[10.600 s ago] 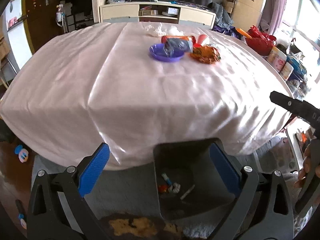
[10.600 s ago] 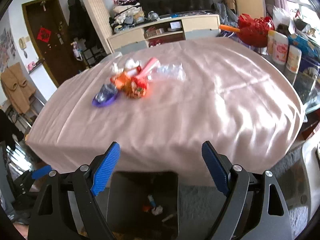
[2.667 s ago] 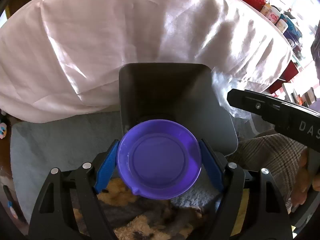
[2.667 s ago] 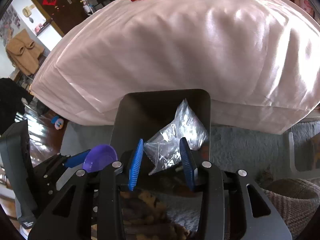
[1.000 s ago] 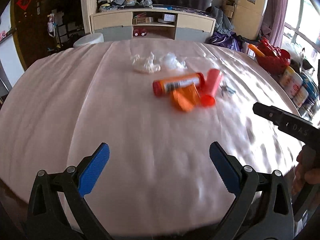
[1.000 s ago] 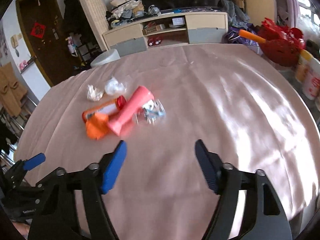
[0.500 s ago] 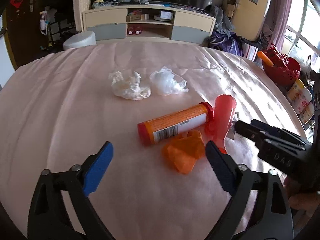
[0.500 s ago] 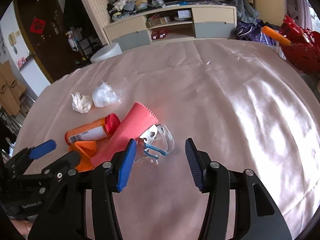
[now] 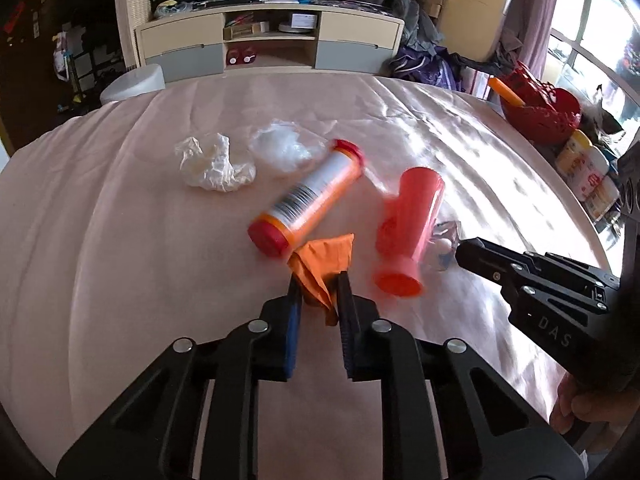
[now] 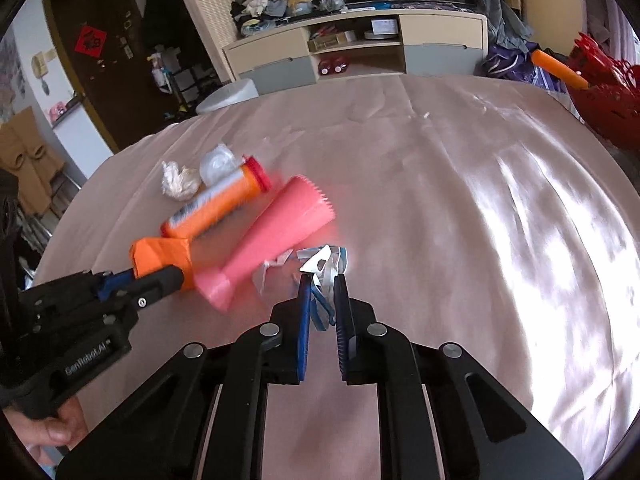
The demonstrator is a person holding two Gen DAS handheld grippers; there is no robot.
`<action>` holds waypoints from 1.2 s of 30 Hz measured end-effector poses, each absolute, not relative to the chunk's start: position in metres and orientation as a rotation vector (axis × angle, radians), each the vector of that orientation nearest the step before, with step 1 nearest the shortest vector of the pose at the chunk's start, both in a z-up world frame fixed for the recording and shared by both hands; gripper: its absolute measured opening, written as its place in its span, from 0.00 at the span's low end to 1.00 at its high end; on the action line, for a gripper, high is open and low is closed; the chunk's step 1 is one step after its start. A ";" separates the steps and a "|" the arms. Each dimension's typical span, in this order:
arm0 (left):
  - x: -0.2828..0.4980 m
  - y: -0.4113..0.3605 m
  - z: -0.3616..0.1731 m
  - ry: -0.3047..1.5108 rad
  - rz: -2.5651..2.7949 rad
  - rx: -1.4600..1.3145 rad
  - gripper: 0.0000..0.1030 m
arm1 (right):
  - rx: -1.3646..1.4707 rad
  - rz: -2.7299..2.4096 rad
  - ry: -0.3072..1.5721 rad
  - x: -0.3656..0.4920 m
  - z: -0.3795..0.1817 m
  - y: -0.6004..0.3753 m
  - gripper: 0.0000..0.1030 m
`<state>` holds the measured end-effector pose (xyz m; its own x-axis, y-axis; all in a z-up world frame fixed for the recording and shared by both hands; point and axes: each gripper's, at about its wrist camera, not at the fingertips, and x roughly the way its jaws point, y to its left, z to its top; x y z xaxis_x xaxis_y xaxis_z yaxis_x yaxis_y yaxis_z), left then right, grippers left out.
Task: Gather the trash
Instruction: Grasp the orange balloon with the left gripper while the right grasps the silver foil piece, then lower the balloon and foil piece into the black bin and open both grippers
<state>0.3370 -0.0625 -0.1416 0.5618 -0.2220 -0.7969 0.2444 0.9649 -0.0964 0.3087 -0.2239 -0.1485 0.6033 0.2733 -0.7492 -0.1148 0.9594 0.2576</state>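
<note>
Both tools were over the pink-clothed desk [image 9: 120,272], each closing on a piece of trash.

Left tool [image 9: 318,280]: jaws closing, narrow, with the orange wrapper [image 9: 324,260] between the pads; pads appeared to press its near corner. The wrapper lay just in front of the orange tube [image 9: 308,196], touching or nearly touching its capped end. Judged thin, soft and very light; it should crumple rather than resist. A bunched corner is a fair hold, though a slick film may slip from a shallow pinch.

Right tool [image 10: 322,280]: jaws closing, narrow, on the clear plastic scrap [image 10: 320,268] with blue and white print, lying just beside the base of the pink cup [image 10: 276,228]. Judged flimsy, springy and light; take it deep in the pads.

Remaining trash: the orange tube and the pink cup lay on their sides, both blurred, so possibly rolling. Round and rigid: grip across the body. Beyond them lay a crumpled tissue [image 9: 212,164] and a clear plastic wad [image 9: 284,148], soft and light.

Obstructions: the two tools worked near each other, with the pink cup between them. Lifting the wrapper may nudge the tube.
</note>
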 end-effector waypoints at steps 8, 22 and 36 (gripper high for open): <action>0.278 -0.063 -0.131 0.912 -0.279 0.089 0.09 | 0.226 0.239 0.885 0.253 -0.137 -0.229 0.11; 0.140 -0.034 -0.113 0.875 -0.281 0.008 0.09 | 0.226 0.269 0.823 0.133 -0.106 -0.216 0.11; 0.055 -0.028 -0.184 1.008 -0.295 -0.064 0.09 | 0.240 0.281 0.927 0.068 -0.158 -0.195 0.11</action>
<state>0.0551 -0.0282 -0.1844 0.4977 -0.2733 -0.8231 0.2145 0.9584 -0.1885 0.0677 -0.1955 -0.1581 0.5688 0.3390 -0.7493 -0.1348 0.9372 0.3217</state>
